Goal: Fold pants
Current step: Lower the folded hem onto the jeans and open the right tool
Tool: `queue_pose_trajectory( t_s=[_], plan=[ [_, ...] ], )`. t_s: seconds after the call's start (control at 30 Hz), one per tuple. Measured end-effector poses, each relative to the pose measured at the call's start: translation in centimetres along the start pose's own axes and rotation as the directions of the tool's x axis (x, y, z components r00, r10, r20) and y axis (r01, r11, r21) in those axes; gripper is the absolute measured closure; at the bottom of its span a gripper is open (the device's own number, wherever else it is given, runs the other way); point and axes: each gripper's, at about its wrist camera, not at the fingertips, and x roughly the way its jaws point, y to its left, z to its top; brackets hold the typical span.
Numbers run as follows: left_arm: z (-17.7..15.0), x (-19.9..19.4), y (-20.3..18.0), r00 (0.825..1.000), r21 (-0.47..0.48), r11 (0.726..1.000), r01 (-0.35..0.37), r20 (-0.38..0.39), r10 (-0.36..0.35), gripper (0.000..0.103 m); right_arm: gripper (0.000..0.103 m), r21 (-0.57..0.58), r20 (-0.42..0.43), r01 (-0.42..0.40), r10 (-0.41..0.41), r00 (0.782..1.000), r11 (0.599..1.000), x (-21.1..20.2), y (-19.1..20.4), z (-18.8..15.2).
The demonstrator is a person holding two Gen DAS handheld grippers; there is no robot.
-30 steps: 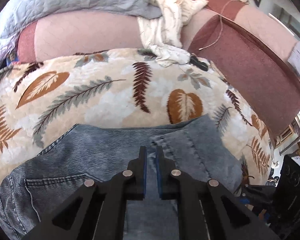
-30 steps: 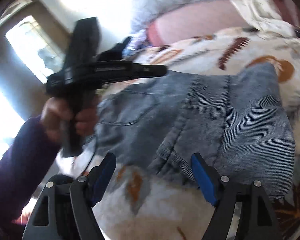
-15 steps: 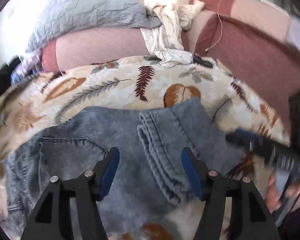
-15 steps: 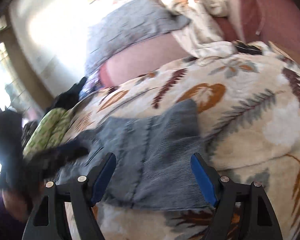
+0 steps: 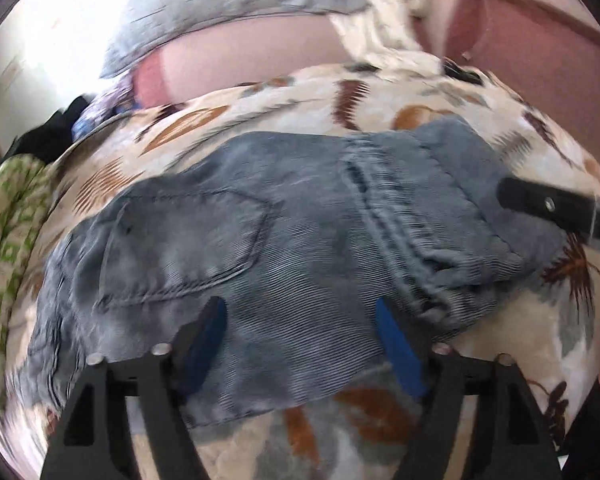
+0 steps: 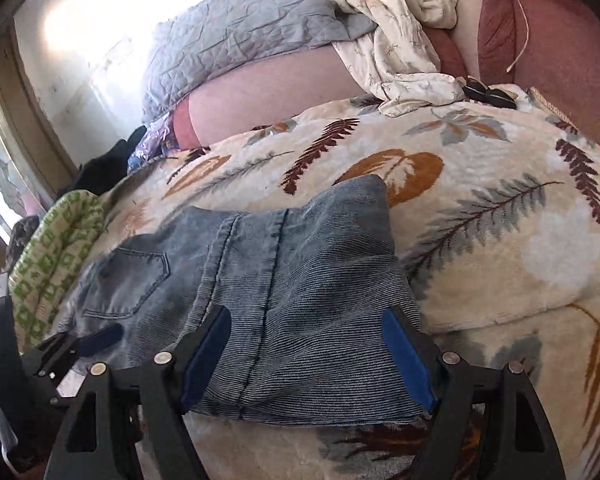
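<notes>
Jeans, a blue-grey ribbed denim pair point(image 5: 300, 240), lie folded into a compact bundle on the cream fleece blanket with brown and grey leaf print point(image 6: 500, 208), filling the lower middle of both views. At the far left of the right wrist view a green-and-white patterned cloth point(image 6: 56, 248) sits just beside the bundle. A second ago the left gripper point(image 5: 300, 336) was pinched shut on the denim; now its blue-padded jaws stand wide apart above the cloth with nothing in them, so the fold has been let go and lies on its own. The back pocket point(image 5: 188, 240) shows left of centre, and a leg panel with a doubled hem seam is laid over the right half. The right gripper point(image 6: 306, 356) is likewise spread wide and empty over the near edge. Judging by this, the folding looks nearly done; perhaps one more halving or smoothing remains.
</notes>
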Motion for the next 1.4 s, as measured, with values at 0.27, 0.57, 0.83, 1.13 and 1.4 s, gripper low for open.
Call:
queue_pose_trajectory(
  t_s=[0.27,0.57,0.83,1.13,1.4],
  plan=[
    [-0.7,-0.1,2.4,0.999,-0.080,0.996,-0.045,0.026,0.047,0.023,0.022,-0.113,-0.040,0.028,-0.032,0.999,0.993,2.1,2.1,-1.2],
    [-0.9,0.4,2.8,0.999,-0.088,0.996,-0.021,0.033,0.024,0.023,0.016,-0.188,-0.058,0.111,-0.124,0.991,0.976,4.1,3.3,-2.1],
    [-0.9,0.2,3.3,1.000,-0.107,0.994,0.004,0.031,-0.001,0.023,0.015,-0.199,-0.062,0.132,-0.147,0.987,0.971,4.7,3.5,-2.2],
    [-0.6,-1.5,6.0,0.997,-0.205,0.979,0.009,0.073,0.006,0.023,0.014,-0.198,-0.069,0.159,-0.176,0.982,0.967,4.4,3.9,-2.0],
    [-0.3,-2.3,10.7,0.995,-0.352,0.936,-0.007,0.093,0.042,0.023,0.014,-0.136,0.018,0.121,-0.120,0.993,0.983,1.3,5.1,0.8]
  ],
)
